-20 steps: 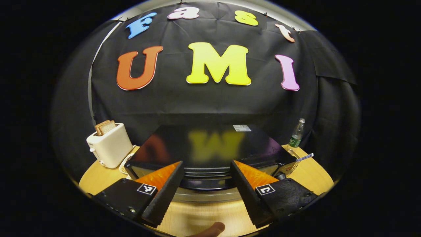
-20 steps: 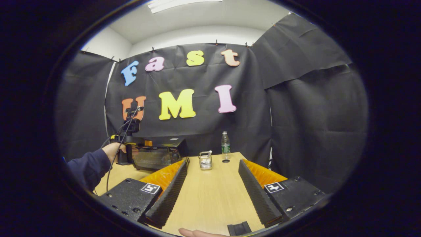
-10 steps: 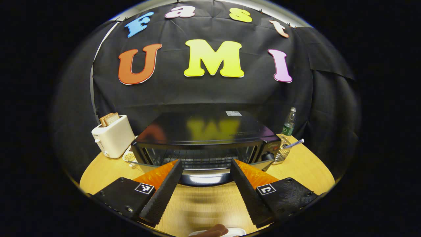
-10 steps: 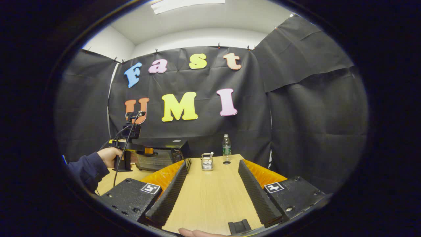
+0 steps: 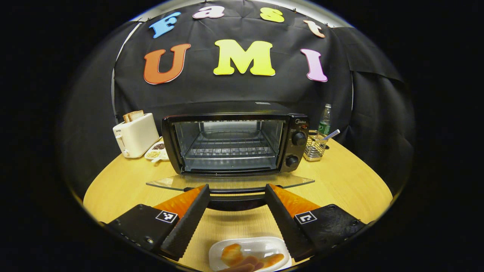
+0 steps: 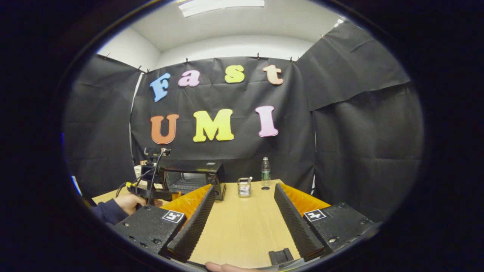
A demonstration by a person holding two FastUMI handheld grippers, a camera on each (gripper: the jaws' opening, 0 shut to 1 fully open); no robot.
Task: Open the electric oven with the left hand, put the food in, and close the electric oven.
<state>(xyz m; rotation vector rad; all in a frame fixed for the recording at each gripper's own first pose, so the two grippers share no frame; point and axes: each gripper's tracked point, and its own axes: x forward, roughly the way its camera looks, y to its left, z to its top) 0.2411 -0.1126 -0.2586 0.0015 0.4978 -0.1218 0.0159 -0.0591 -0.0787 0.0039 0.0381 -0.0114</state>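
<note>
Your left gripper [image 5: 236,211] has its jaws spread wide with nothing pressed between them; the dark handle [image 5: 235,197] of the oven door sits in the gap between the fingers, but neither finger looks to be touching it. Just beyond it the glass door [image 5: 230,182] lies folded down flat, and behind that the electric oven [image 5: 234,141] stands open, its wire rack [image 5: 228,148] bare and the cavity lit. So the opening step looks done, and you are at the handover to loading. The food [image 5: 249,257] waits on a white plate [image 5: 227,245] at the near edge of the table, below and between your left fingers, in front of the lowered door. Your right gripper [image 6: 242,223] is likewise wide open and empty, hovering over bare tabletop [image 6: 242,226] well to the right of the oven, with the wire basket [image 6: 244,187] and a water bottle [image 6: 266,173] beyond it; from there you can see your left hand [image 6: 128,203] low beside the oven. Next, I would judge, you draw the left gripper clear of the door handle, then take the plate by its rim and carry it level over the glass door onto the rack. Mind that the door stands out towards you, so approach from above it rather than scraping across. To the left, the white toaster [image 5: 136,134] and a small dish [image 5: 157,150] stay out of your path.
</note>
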